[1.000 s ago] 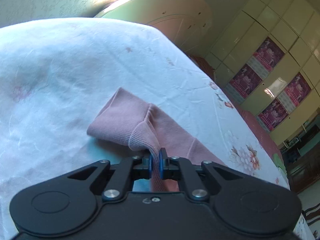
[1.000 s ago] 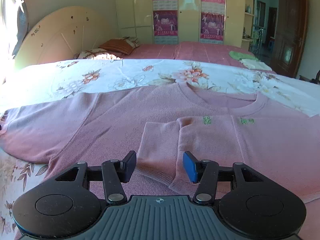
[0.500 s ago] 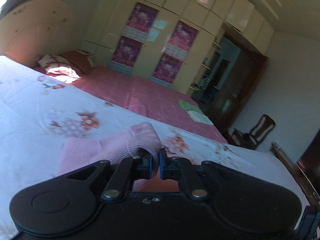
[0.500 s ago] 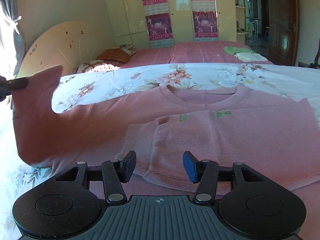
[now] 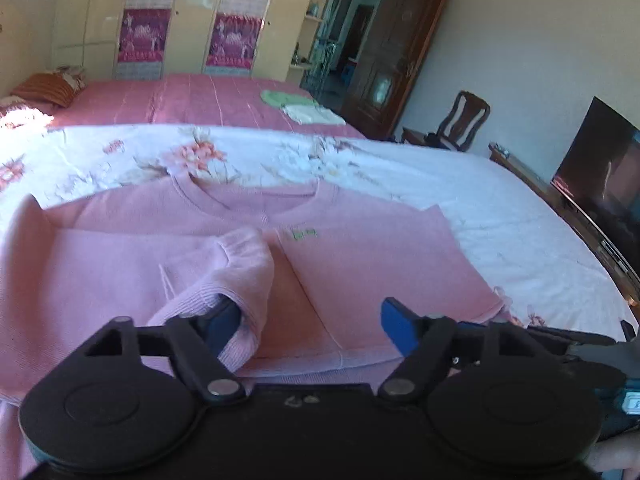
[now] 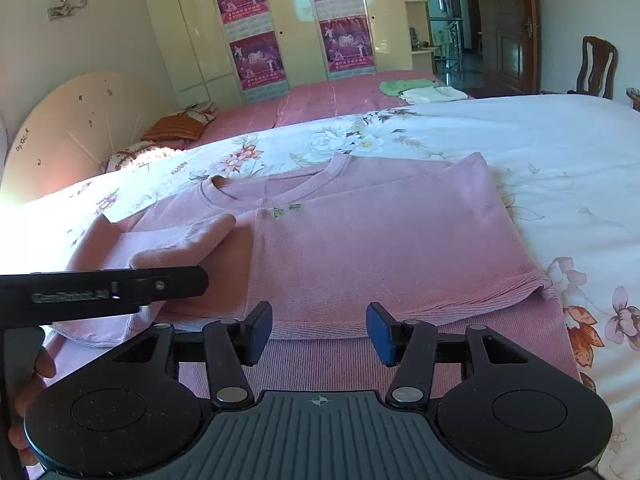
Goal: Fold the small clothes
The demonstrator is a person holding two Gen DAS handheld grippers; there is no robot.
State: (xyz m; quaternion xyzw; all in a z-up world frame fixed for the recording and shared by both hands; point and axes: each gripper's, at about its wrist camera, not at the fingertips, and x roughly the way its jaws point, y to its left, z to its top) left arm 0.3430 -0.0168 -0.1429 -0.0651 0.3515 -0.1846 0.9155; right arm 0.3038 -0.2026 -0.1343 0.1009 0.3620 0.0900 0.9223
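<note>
A pink knit sweater (image 5: pixel 360 264) lies flat on the floral bedsheet (image 5: pixel 500 216), its right side folded in. My left gripper (image 5: pixel 312 326) is open over the sweater's lower middle; the left sleeve's ribbed cuff (image 5: pixel 248 272) drapes over its left finger. In the right wrist view the sweater (image 6: pixel 380 248) fills the middle, and the sleeve (image 6: pixel 188 244) lies folded across the chest. My right gripper (image 6: pixel 318 334) is open and empty just above the hem. The left gripper's body (image 6: pixel 100 288) shows at that view's left.
A second bed with a pink cover (image 6: pixel 320 96) stands behind, with folded green and white clothes (image 6: pixel 420 90) on it. A wardrobe with posters (image 6: pixel 296 24), a wooden chair (image 5: pixel 464 120) and a television (image 5: pixel 600 184) stand around the room.
My left gripper carried the left sleeve from the bed's left side across onto the sweater's chest and opened, letting go of the cuff. My right gripper stayed open near the hem.
</note>
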